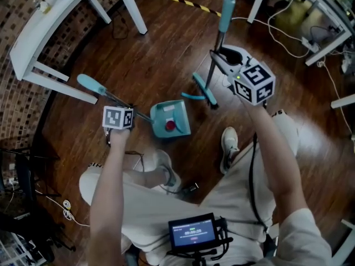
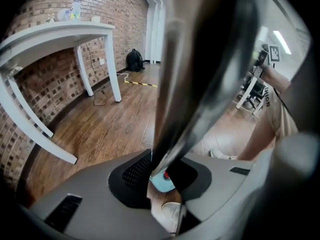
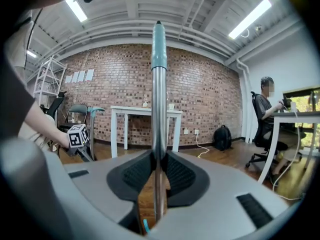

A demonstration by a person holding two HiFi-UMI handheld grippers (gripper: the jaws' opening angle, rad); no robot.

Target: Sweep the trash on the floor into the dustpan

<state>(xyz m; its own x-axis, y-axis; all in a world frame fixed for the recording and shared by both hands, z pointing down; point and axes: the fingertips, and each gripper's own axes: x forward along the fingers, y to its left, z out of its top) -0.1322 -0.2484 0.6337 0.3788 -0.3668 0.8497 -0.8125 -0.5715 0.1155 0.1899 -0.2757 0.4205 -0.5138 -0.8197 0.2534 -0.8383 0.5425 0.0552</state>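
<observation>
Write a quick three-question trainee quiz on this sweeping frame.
1. True or false: the dustpan is empty.
2. What are the right tongs shut on? A) the broom handle B) a table leg C) nothing
3. Fill in: the left tongs grip the dustpan by its ____.
Key: 1 false, a red piece lies in it. 2 A. 3 handle.
</observation>
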